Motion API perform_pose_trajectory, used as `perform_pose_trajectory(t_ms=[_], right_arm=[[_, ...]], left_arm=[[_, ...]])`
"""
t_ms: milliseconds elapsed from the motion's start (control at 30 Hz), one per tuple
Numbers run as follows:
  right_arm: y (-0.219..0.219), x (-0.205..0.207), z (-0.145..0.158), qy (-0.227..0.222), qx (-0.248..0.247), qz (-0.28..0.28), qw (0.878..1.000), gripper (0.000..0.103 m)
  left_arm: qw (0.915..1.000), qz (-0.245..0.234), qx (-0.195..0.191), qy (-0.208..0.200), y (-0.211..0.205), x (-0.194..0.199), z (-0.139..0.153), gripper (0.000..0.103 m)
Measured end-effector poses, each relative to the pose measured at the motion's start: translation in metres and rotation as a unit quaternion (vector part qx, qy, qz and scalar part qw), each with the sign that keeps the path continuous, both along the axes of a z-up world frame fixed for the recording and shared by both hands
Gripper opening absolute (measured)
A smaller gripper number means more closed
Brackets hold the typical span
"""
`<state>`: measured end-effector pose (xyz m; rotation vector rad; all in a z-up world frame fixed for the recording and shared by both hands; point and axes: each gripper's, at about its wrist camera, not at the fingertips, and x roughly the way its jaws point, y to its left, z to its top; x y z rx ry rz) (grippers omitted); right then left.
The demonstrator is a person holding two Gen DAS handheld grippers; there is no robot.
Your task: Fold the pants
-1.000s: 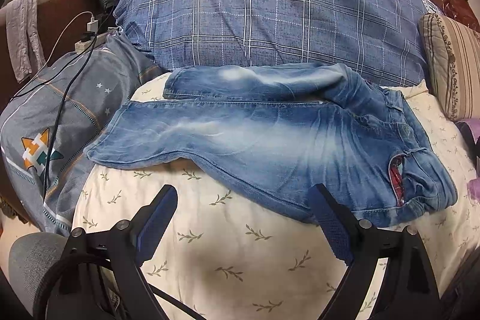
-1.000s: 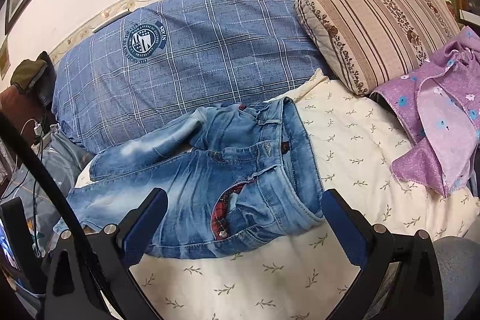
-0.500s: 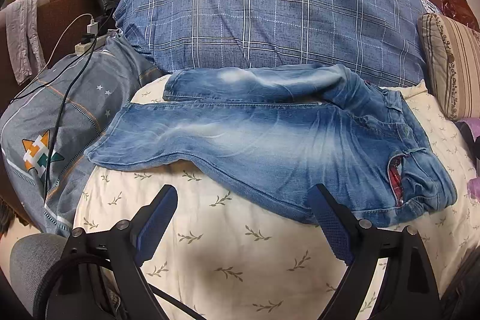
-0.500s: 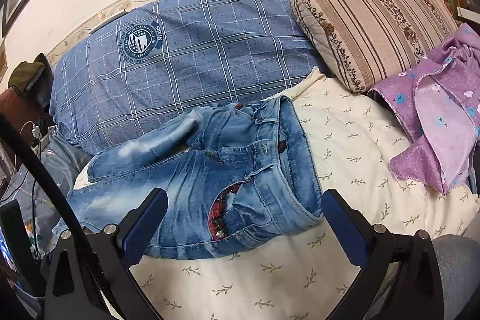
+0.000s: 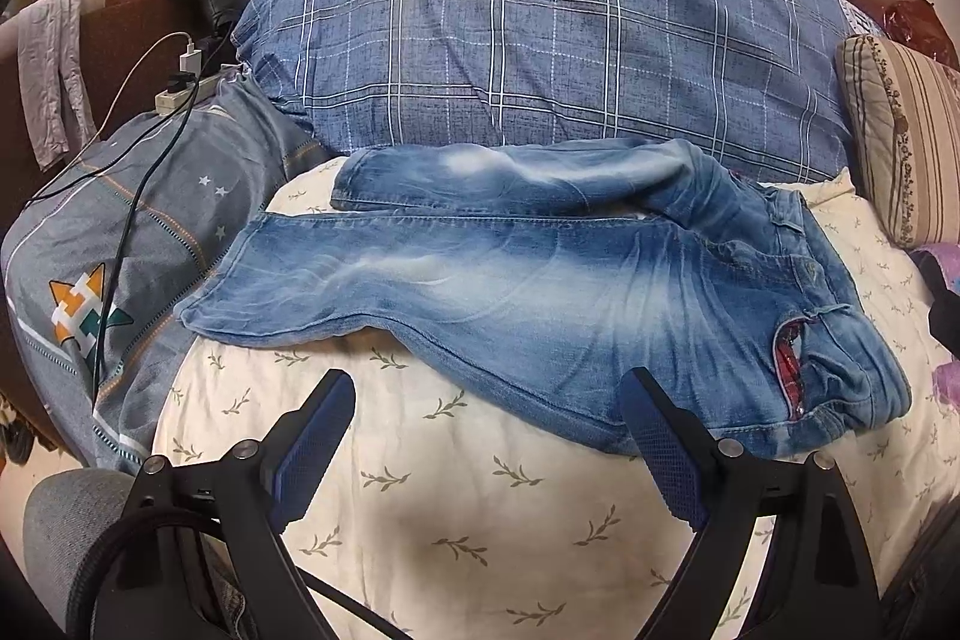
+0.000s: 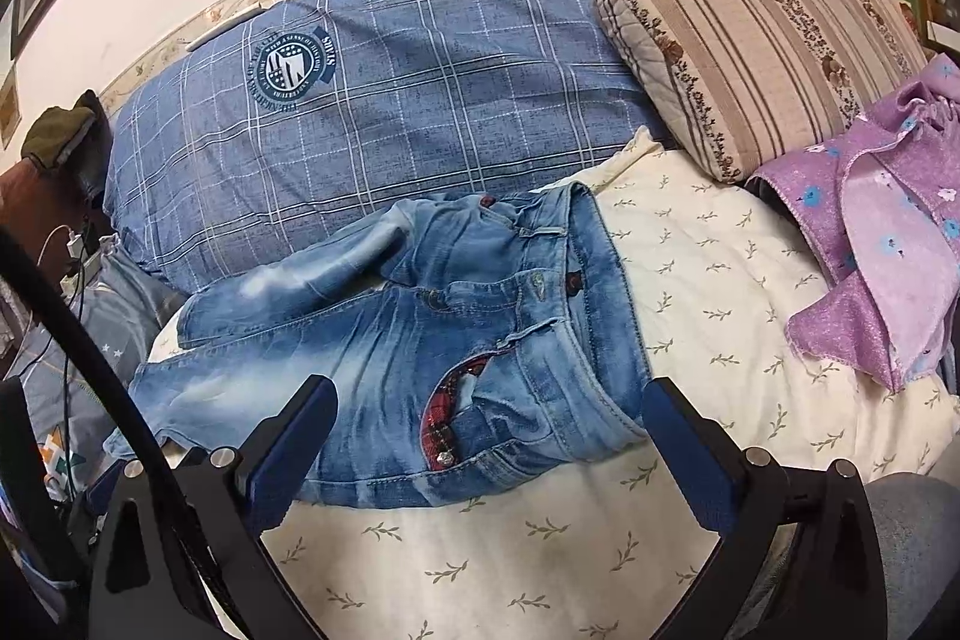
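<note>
- Jeans (image 5: 540, 292) lie flat across the bed (image 5: 480, 508), legs side by side w/ cuffs toward the bed's left edge, waistband toward the right; far leg rests against the big blue plaid pillow (image 5: 540, 58) at the back edge.
- Left hand-held gripper (image 5: 486, 436): fingers spread wide, nothing between them, hovering over bare sheet just short of the near leg's lower seam.
- Right hand-held gripper (image 6: 486, 436): also wide apart and empty, low over the hip/waist end; its left finger overlaps the thigh in view, can't tell if touching.
- Step in hand, as I read it: reach in for the first grab, prob. to lay one leg over the other lengthwise. Nothing folded yet.
- To do it well: left takes a cuff, right takes the waistband corner on the same leg; pinch both layers, lift together, keep the seam taut so the leg goes over w/o twisting. Smooth the bunched crotch area first.
- Risk: far leg is wedged by the pillow, may drag.
- Materials: faded, whiskered denim, stiff & heavy, thick at seams; red plaid lining (image 6: 447, 409) shows at a gaping pocket.
- Sheet is cream w/ leaf sprigs, soft, will give under pressure. Striped cushion (image 6: 762, 52) & purple floral cloth (image 6: 876, 268) sit toward the right edge, apart from the jeans.
</note>
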<state>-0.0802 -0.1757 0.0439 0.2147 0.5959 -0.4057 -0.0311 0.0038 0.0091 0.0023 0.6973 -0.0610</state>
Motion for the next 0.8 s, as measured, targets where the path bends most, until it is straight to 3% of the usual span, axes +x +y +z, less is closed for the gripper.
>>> perform_pose_trajectory(t_ms=[800], right_arm=[[-0.0026, 0.0016, -0.0048, 0.013, 0.008, -0.006, 1.000, 0.096]], left_arm=[[0.9999, -0.006, -0.003, 0.012, -0.0007, 0.0056, -0.0033, 0.091]])
